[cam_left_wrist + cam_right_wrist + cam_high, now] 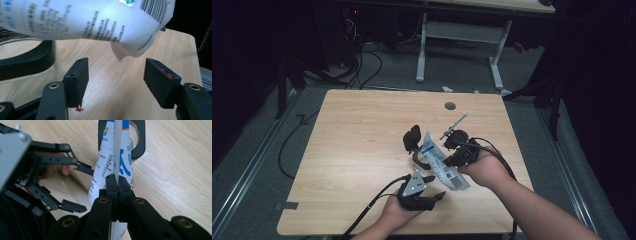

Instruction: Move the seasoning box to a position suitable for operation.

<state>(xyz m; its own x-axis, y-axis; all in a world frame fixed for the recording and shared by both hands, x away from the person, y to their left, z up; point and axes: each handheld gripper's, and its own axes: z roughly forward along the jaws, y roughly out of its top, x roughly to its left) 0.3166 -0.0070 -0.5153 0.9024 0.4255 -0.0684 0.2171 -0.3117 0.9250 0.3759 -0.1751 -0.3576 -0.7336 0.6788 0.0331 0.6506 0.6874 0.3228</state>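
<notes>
White plastic printed in blue and black makes up the pouch (443, 167), which is clamped by its edge between the closed jaws of the right gripper (118, 185) and is held above the table, stretching away from those jaws. A barcode and blocks of small black text are carried on the pouch, with large blue characters on one face; none of this print can be read. Past the pouch, ahead of the right gripper, a black ring-shaped holder (138, 142) is seen on the table. The left gripper (431, 187) is held just beside the pouch's lower corner, its jaws spread wide with nothing between them; in the left gripper view the pouch hangs above and beyond the two pads (78, 80), clear of both. Red marks are seen on those pads. The work is done on a pale wood-grain table (357, 145) with a round grommet near its far edge. Grey floor, trailing cables and a white-legged desk (462, 35) are seen beyond it in a dark room.
</notes>
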